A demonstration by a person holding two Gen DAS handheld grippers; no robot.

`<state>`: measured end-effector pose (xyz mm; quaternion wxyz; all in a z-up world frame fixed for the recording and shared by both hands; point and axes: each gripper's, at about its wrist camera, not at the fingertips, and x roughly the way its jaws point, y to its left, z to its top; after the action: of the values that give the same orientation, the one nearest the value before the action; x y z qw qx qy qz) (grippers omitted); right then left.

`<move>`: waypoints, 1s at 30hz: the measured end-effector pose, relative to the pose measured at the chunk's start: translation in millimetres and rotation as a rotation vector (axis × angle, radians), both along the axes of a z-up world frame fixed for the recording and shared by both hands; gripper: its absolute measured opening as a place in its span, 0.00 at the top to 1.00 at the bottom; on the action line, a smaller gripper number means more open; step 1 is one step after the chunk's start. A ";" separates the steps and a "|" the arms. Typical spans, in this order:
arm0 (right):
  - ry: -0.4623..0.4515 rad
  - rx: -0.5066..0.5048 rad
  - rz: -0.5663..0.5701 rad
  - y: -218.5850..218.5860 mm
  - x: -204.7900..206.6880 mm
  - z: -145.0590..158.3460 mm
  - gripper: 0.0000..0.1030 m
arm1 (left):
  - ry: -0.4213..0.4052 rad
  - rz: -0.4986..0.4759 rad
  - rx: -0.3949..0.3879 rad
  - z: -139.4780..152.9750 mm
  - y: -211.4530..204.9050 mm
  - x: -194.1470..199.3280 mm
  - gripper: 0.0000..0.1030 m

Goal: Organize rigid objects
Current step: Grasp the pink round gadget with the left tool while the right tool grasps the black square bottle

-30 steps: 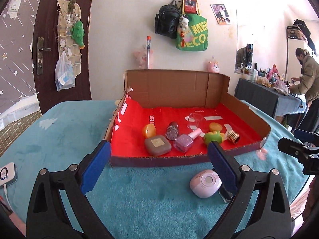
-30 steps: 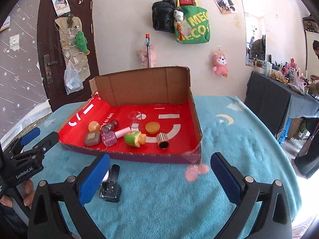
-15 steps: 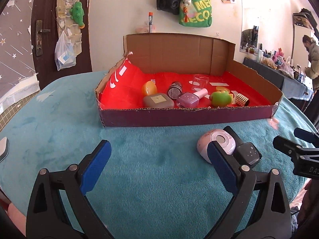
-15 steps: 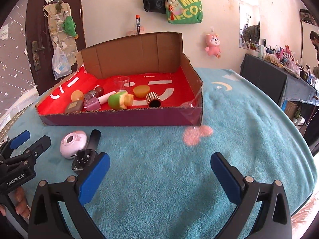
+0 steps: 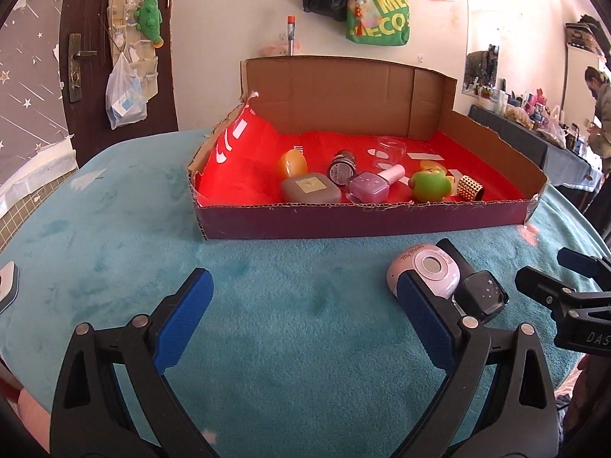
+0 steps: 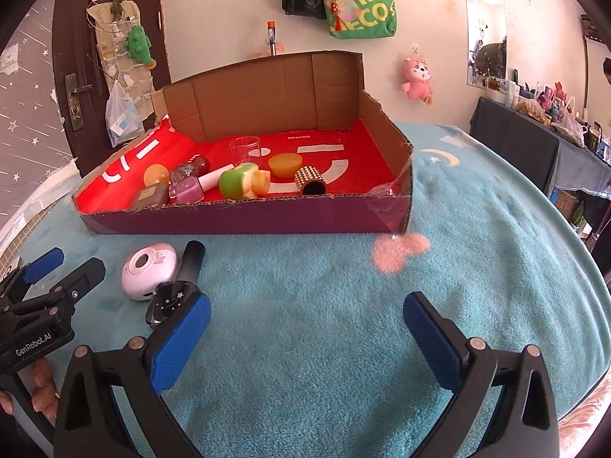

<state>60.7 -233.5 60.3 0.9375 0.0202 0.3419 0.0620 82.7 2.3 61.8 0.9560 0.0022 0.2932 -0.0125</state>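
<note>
A shallow cardboard box (image 5: 362,223) with a red lining stands on the teal cloth; it also shows in the right wrist view (image 6: 244,219). Inside lie several small items, among them a pink nail polish bottle (image 5: 372,185), a grey compact (image 5: 310,187) and a green toy (image 5: 429,187). In front of the box lie a round pink device (image 5: 427,270) and a black bottle (image 5: 479,295), both also in the right wrist view: device (image 6: 149,269), bottle (image 6: 179,286). My left gripper (image 5: 305,320) is open and empty, just left of them. My right gripper (image 6: 307,337) is open and empty, to their right.
A white device (image 5: 7,284) lies at the cloth's left edge. A dark side table (image 6: 534,145) with clutter stands at the right. A door (image 5: 95,49) and hanging bags (image 5: 376,11) are on the far wall.
Both grippers have dropped lower and drawn back toward the front of the table. The box now looks farther off; the pink device and black bottle lie close to the fingers.
</note>
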 end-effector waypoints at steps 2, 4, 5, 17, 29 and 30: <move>0.003 -0.006 0.018 6.3 1.4 0.5 0.00 | -0.001 0.010 0.002 3.2 6.0 1.3 0.04; 0.008 -0.001 0.040 12.1 2.7 1.5 0.00 | 0.000 0.019 0.005 5.4 11.6 1.9 0.04; 0.014 0.002 0.050 15.2 4.2 1.5 0.00 | 0.004 0.023 0.006 6.6 14.3 2.8 0.04; 0.138 0.062 0.157 46.0 23.3 -5.6 0.00 | 0.036 0.034 0.014 14.0 28.2 18.0 0.04; 0.183 0.026 0.066 8.8 40.9 -10.1 0.00 | 0.127 -0.154 -0.035 14.6 -3.3 32.7 0.04; 0.186 0.037 0.068 4.6 42.5 -9.7 0.00 | 0.138 -0.179 -0.036 13.5 -7.2 34.2 0.04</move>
<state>103.3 -228.9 50.6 0.8985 0.0315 0.4267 0.0978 117.0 -4.8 75.3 0.9284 0.0103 0.3568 -0.1033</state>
